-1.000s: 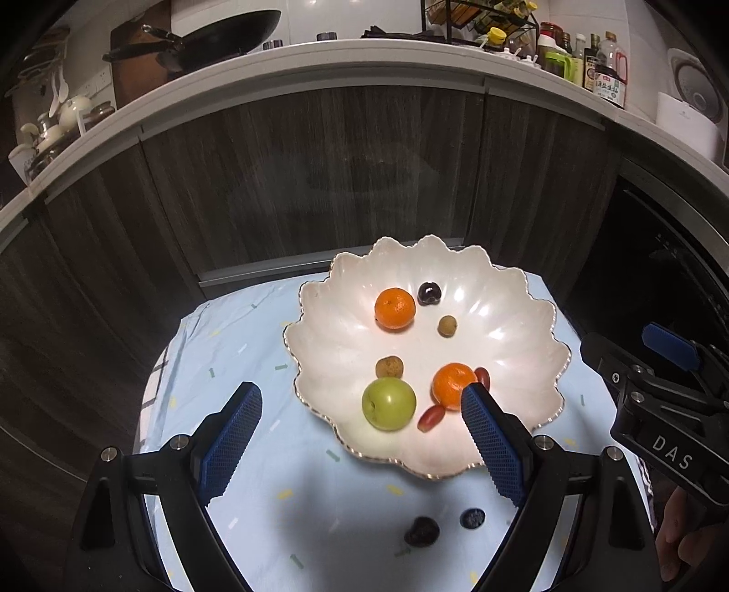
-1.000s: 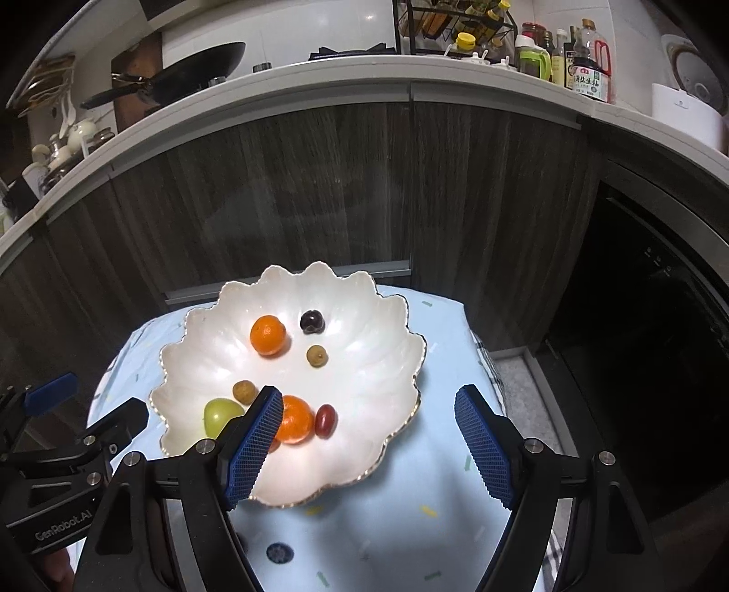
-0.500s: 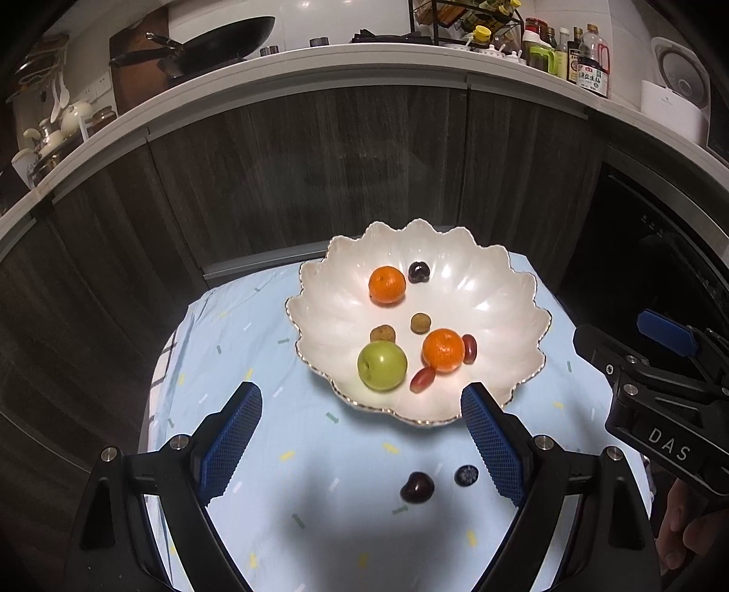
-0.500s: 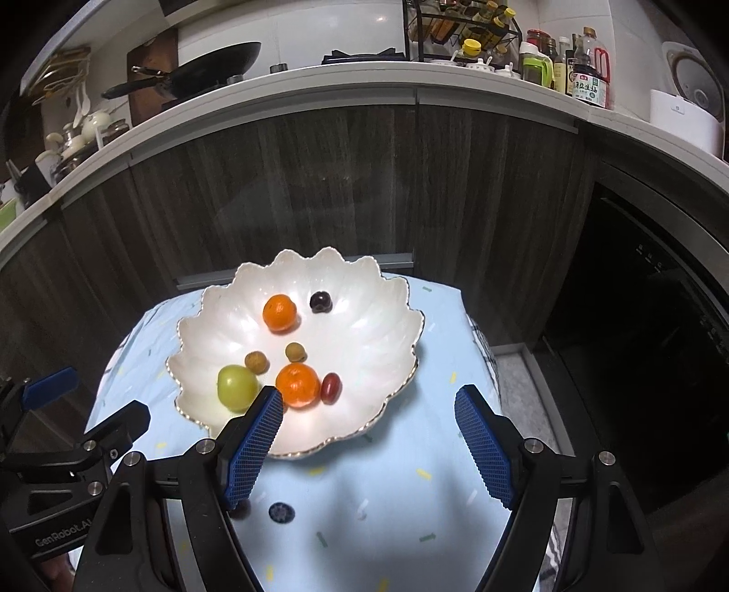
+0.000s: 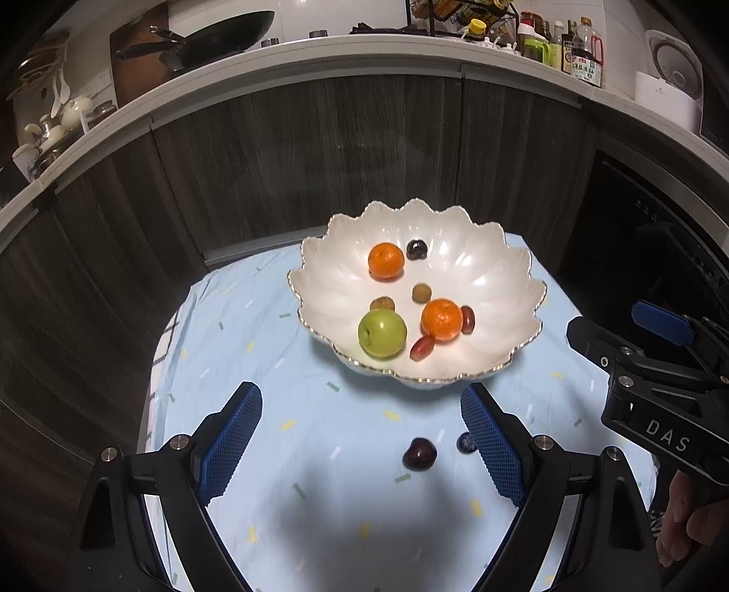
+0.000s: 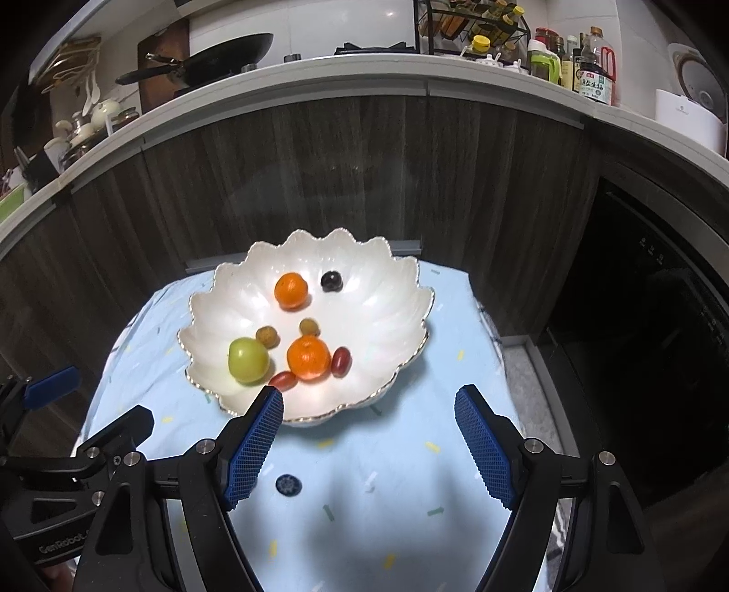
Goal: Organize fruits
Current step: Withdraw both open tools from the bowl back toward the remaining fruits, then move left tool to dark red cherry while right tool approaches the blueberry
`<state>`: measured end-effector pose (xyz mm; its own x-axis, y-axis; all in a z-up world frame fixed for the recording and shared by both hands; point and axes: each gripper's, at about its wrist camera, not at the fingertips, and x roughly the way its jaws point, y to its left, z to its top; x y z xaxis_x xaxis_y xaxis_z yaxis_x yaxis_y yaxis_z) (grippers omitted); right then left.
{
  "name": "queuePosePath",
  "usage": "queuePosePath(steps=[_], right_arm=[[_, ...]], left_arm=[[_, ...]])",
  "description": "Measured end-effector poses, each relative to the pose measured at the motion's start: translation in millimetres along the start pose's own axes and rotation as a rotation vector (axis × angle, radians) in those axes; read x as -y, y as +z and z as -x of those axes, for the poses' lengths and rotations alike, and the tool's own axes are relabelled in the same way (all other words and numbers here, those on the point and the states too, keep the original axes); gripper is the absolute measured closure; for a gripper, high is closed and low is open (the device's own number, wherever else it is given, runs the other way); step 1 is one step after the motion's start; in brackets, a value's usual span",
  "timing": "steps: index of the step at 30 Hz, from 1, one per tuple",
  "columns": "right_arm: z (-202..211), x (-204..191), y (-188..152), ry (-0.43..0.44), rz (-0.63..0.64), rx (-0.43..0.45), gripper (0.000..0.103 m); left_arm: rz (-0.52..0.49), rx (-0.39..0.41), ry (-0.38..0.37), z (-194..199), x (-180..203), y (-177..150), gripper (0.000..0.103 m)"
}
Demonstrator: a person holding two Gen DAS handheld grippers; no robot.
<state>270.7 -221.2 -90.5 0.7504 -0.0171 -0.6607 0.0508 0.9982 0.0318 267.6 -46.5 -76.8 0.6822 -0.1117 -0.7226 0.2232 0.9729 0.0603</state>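
A white scalloped bowl stands on a light blue cloth. It holds two oranges, a green apple, a dark grape, two brown longans and two red oval fruits. A dark cherry and a blueberry lie on the cloth in front of the bowl. My left gripper is open and empty above the cloth. My right gripper is open and empty, to the right of the left one.
The cloth-covered table is small, with edges close on all sides. Dark wooden cabinets stand behind it under a counter with a pan and bottles. A dark oven front is at the right.
Both grippers have drawn back and up from the bowl, so the bowl looks smaller and the cherry and blueberry show further up. Both stay open.
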Motion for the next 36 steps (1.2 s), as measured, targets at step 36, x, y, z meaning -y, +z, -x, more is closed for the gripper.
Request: queuePosePath(steps=[36], right_arm=[[-24,-23,-52,0.052,0.119,-0.107,0.025]], left_arm=[[-0.139,-0.1,-0.053,-32,10,-55,0.014]])
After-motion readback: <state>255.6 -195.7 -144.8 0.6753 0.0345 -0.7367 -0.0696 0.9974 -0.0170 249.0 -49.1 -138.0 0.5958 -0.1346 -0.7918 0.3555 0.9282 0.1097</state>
